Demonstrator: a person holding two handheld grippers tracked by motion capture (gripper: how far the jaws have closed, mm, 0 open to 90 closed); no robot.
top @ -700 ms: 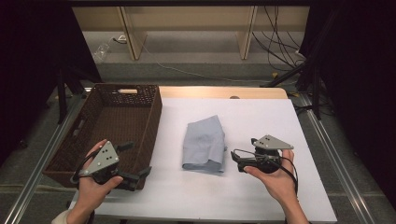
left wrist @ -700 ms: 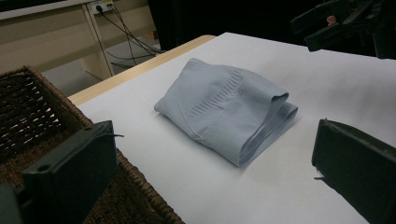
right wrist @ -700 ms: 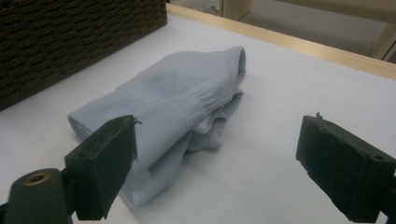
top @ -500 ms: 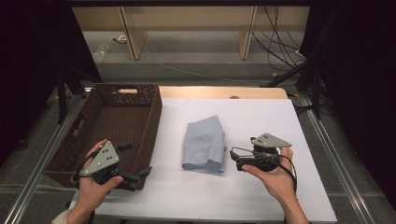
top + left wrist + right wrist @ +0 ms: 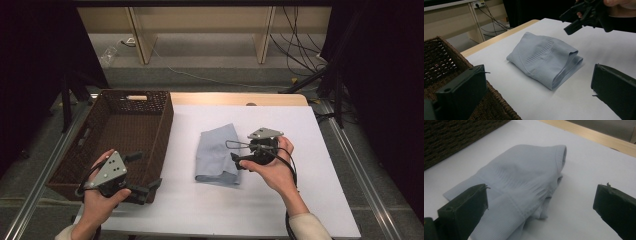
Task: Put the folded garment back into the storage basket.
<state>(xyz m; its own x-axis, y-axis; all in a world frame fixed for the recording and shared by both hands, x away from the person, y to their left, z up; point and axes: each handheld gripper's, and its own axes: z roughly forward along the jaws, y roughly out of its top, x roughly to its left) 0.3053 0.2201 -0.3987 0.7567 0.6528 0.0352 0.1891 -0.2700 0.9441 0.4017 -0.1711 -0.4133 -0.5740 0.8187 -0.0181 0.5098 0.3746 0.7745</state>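
Bench (image 5: pixel 280 210) has a white top with a wood strip along the far edge. Folded light-blue cloth (image 5: pixel 216 155) lies flat near the middle of the bench, nothing gripping it. In the left gripper view the cloth (image 5: pixel 544 61) shows ribbed knit and a doubled fold edge facing the near-right side; in the right gripper view the cloth (image 5: pixel 521 187) sits just ahead of the jaws.

Dark wicker basket (image 5: pixel 95 150) sits at the left edge of the bench, just beside the cloth's side but apart from it. Wooden handle on its far wall.

Left tongs (image 5: pixel 145 187) are held over the basket's near right corner, jaws spread wide, nothing between them. Left hand (image 5: pixel 97 202) wraps the body from below.

Right tongs (image 5: pixel 235 152) hover at the cloth's right edge, pointing left toward it, jaws wide apart, nothing clamped. Can't tell if they touch the fabric. Right hand (image 5: pixel 275 170) holds them from the near-right side; cable loops under the wrist.
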